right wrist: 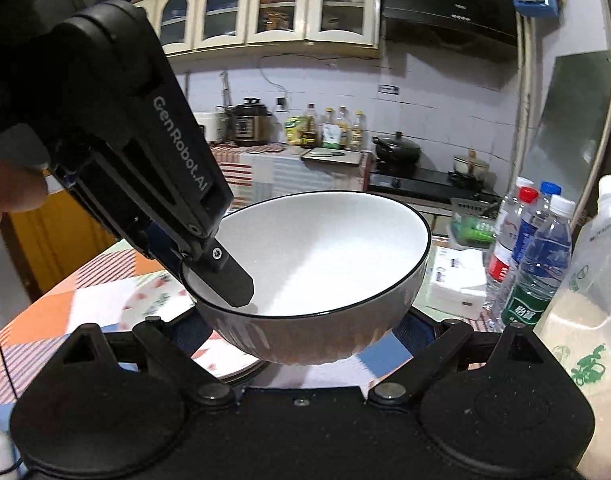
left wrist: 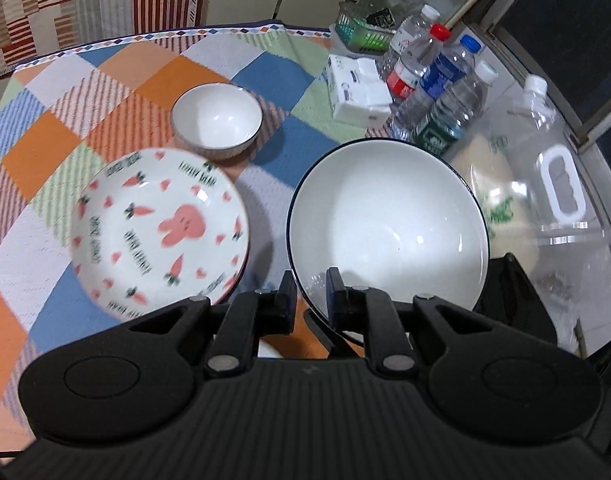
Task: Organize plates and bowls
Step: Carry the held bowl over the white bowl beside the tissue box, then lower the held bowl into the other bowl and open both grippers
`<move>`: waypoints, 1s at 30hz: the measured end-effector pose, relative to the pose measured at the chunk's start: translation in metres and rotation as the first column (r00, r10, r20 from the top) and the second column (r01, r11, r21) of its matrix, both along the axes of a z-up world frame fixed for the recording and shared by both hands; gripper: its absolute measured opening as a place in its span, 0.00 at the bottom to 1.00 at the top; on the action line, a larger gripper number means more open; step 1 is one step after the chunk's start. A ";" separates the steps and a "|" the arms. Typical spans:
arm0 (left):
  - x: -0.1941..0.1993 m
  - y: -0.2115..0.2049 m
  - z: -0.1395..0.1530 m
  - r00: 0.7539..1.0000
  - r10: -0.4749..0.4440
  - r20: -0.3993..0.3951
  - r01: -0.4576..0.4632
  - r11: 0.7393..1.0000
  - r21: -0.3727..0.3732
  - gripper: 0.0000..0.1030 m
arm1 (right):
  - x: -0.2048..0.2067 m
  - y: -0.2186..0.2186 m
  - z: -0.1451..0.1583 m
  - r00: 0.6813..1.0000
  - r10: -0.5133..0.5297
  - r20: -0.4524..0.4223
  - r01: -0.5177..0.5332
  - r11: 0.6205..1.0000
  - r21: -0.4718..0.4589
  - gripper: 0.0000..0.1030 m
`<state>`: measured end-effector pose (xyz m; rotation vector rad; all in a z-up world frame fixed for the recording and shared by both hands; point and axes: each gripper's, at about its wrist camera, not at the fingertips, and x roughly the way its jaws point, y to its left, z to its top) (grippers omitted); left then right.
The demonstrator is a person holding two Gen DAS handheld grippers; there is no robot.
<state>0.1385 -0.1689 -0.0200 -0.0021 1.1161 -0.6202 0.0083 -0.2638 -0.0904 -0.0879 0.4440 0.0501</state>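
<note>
My left gripper (left wrist: 311, 294) is shut on the near rim of a large white bowl with a dark rim (left wrist: 389, 224) and holds it tilted above the table; the same bowl fills the right wrist view (right wrist: 321, 256), with the left gripper's fingers (right wrist: 233, 280) clamped on its left rim. A carrot-and-rabbit patterned plate (left wrist: 161, 224) lies on the tablecloth to the left, and also shows under the bowl in the right wrist view (right wrist: 153, 300). A small white bowl (left wrist: 217, 120) stands behind it. My right gripper (right wrist: 305, 344) sits just below the large bowl, its fingertips hidden behind it.
Several water bottles (left wrist: 437, 80), a tissue pack (left wrist: 357, 88), a green basket (left wrist: 361, 28) and a large clear jug (left wrist: 553, 176) crowd the table's right side. The patchwork tablecloth (left wrist: 85, 120) covers the table. A kitchen counter with pots (right wrist: 397, 148) lies beyond.
</note>
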 end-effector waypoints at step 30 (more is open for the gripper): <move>-0.047 0.078 -0.080 0.988 0.020 -0.152 0.006 0.986 0.167 0.13 | -0.034 0.053 -0.055 0.917 0.323 -0.235 -0.302 0.945 0.122 0.95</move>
